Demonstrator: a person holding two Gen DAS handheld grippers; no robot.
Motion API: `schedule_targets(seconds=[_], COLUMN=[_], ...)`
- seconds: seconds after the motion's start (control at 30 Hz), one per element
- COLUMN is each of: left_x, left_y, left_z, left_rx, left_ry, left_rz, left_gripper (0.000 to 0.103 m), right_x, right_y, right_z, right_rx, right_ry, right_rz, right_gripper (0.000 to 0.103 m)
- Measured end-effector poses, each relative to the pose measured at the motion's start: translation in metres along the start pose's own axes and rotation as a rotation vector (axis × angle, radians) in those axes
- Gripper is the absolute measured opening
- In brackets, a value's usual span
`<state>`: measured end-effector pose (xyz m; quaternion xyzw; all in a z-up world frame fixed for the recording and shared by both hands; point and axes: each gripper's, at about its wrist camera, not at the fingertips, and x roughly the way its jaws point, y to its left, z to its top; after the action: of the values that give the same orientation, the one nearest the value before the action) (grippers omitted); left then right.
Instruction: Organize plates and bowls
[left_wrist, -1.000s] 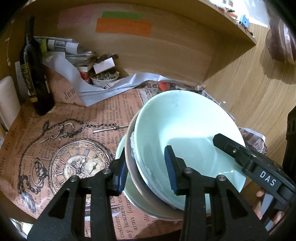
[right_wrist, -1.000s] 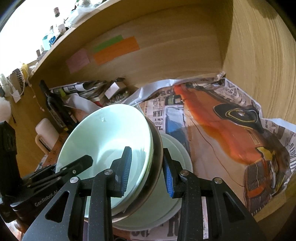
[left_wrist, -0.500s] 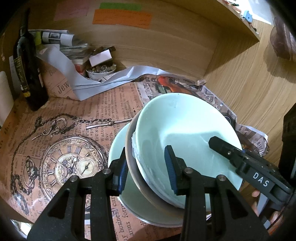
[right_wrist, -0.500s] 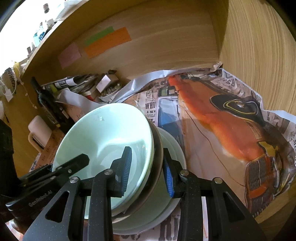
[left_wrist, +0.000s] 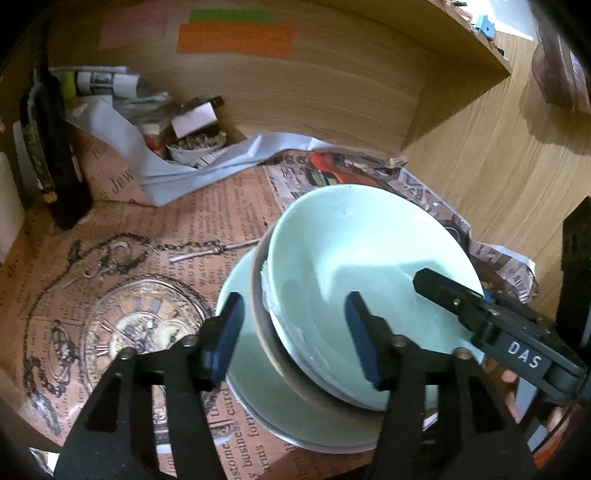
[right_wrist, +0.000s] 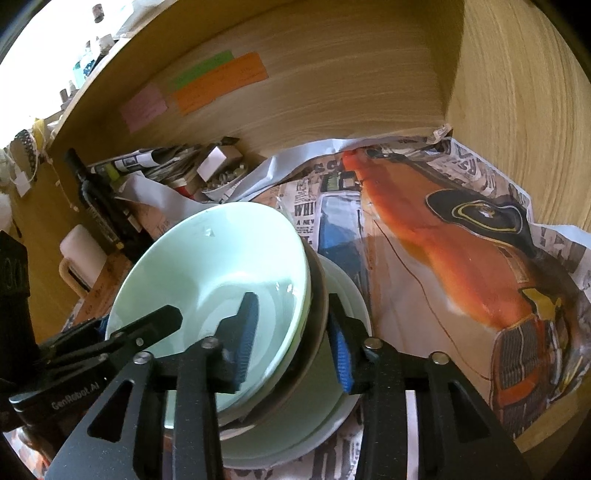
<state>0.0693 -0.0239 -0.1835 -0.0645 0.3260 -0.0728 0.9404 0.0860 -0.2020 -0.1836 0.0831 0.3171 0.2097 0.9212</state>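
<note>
A pale green bowl (left_wrist: 369, 266) sits nested in a brown-rimmed bowl (left_wrist: 258, 306), and both rest on a pale green plate (left_wrist: 258, 387) on the newspaper-lined shelf. My left gripper (left_wrist: 295, 336) straddles the left rims of the bowls. Its jaws are opening and the pads stand clear of the rims. My right gripper (right_wrist: 291, 347) straddles the right rims of the green bowl (right_wrist: 214, 273) and the brown-rimmed bowl (right_wrist: 319, 295). Its jaws are opening too, with small gaps at both pads. One of the left gripper's fingers (right_wrist: 155, 321) reaches into the bowl, as does a right gripper finger (left_wrist: 450, 295).
A dark bottle (left_wrist: 55, 166) stands at the back left beside a white mug (right_wrist: 79, 254). Papers and a small filled dish (left_wrist: 195, 144) crowd the back. The wooden back wall carries coloured notes (left_wrist: 232, 37). A wooden side wall (right_wrist: 517, 110) closes the right, past the car-print newspaper (right_wrist: 461, 258).
Both grippers' jaws have widened and let go of the bowl rims. The bowl stack has come down onto the green plate.
</note>
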Motion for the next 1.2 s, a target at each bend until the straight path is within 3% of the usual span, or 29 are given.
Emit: schedule_targets(seconds=[0.17, 0.4, 0.53, 0.6, 0.77, 0.93, 1.03, 1.13, 1.2], left_x=[-0.014, -0.055, -0.093, -0.112, -0.150, -0.181, -0.193, -0.198, -0.202], left_y=[0.003, 0.004, 0.000, -0.005, -0.018, -0.025, -0.025, -0.025, -0.027], left_z=[0.002, 0.007, 0.009, 0.007, 0.001, -0.009, -0.013, -0.016, -0.017], left_rx=[-0.002, 0.014, 0.029, 0.043, 0.088, 0.108, 0.100, 0.098, 0.101], left_ry=[-0.042, -0.142, -0.256, -0.313, -0.426, -0.527, -0.552, -0.568, -0.580], left_rz=[0.027, 0.055, 0.069, 0.079, 0.104, 0.128, 0.122, 0.125, 0.132], left_gripper=[0.063, 0.073, 0.088, 0.090, 0.096, 0.101, 0.101, 0.102, 0.102], right_x=[-0.010, -0.037, -0.061, -0.074, -0.108, -0.136, -0.150, -0.160, -0.165], right_y=[0.005, 0.010, 0.020, 0.025, 0.040, 0.051, 0.056, 0.058, 0.058], right_z=[0.000, 0.004, 0.006, 0.007, 0.008, 0.003, 0.000, -0.003, -0.004], right_rx=[-0.034, -0.058, -0.104, -0.124, -0.175, -0.214, -0.232, -0.231, -0.236], right_ry=[-0.043, -0.114, -0.181, -0.218, -0.316, -0.409, -0.450, -0.491, -0.515], right_rz=[-0.024, -0.015, -0.009, -0.004, 0.031, 0.035, 0.033, 0.026, 0.018], right_gripper=[0.057, 0.058, 0.058, 0.064, 0.067, 0.083, 0.088, 0.102, 0.103])
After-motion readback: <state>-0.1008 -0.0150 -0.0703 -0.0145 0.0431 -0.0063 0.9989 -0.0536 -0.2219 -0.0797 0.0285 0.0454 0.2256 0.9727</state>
